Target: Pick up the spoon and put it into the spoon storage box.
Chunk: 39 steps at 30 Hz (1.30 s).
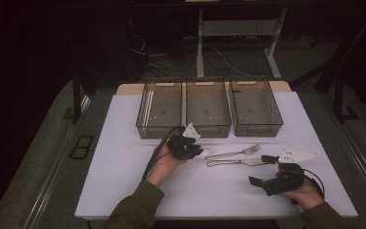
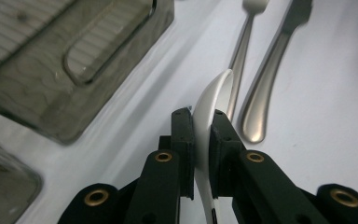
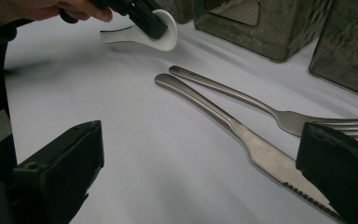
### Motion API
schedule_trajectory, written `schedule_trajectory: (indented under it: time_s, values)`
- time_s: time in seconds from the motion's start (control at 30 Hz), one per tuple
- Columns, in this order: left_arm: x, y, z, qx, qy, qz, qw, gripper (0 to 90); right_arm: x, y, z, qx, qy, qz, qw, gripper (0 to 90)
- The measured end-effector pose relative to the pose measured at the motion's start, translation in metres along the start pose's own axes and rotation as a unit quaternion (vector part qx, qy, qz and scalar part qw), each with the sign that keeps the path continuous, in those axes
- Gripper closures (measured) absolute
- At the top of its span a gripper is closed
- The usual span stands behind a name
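Table (image 1: 124, 191): a white board covers it, and the work happens on its near half, in front of the person, so both hands reach everything easily.
Bins (image 1: 208, 109): three clear smoky plastic bins stand side by side along the far edge of the board. They look empty, and I judge they wait there to receive the cutlery, perhaps one kind in each.
Left gripper (image 2: 204, 133): its jaws are pressed together on the white spoon, one pad on each side of it. In the high view it sits just in front of the middle bin, near the left bin too.
Right gripper (image 3: 200, 177): its jaws stand wide apart with nothing between them. It rests low over the board near the knife blade, so I think it is prepared to take the metal pieces after.
Knife (image 3: 242, 135): it lies flat on the board, the handle toward the left gripper, the toothed blade toward the right gripper.
Fork (image 3: 261, 108): it lies flat just beside the knife, on the side of the bins, and the two handles almost touch at the end.
White spoon (image 2: 209, 107): a ceramic soup spoon, clamped near where handle and bowl meet. In the right gripper view it seems lifted a little above the board, its bowl toward the bins; this grip keeps it steady for carrying.
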State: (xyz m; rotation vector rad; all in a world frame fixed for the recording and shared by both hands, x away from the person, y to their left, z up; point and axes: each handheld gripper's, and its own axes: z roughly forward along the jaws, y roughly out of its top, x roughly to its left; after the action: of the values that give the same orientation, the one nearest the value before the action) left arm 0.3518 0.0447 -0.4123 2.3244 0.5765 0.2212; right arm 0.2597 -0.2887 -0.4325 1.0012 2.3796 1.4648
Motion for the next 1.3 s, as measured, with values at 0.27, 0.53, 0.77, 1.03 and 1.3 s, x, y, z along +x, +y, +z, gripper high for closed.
schedule_trajectory:
  time_s: [0.27,0.53,0.77,1.03,1.3]
  values:
    - [0.0,0.008,-0.01,-0.014,-0.013,0.004,0.9998,81.9,0.0,-0.002,0.004,0.012,-0.007,-0.002,0.9999,0.8]
    - [0.007,0.015,-0.018,-0.029,-0.024,0.001,0.9993,81.9,-0.005,-0.006,-0.001,0.017,-0.015,0.002,0.9997,0.8]
    - [0.015,0.021,-0.023,-0.041,-0.033,-0.001,0.9986,81.9,-0.009,-0.009,-0.001,0.024,-0.011,-0.007,0.9996,0.8]
    - [0.027,0.041,-0.032,-0.058,-0.023,0.004,0.998,81.8,-0.009,-0.007,-0.004,0.014,-0.012,-0.004,0.9998,0.8]
    - [0.046,0.07,-0.035,-0.075,-0.008,0.013,0.9971,81.8,-0.009,-0.007,-0.004,0.009,-0.013,-0.003,0.9999,0.9]
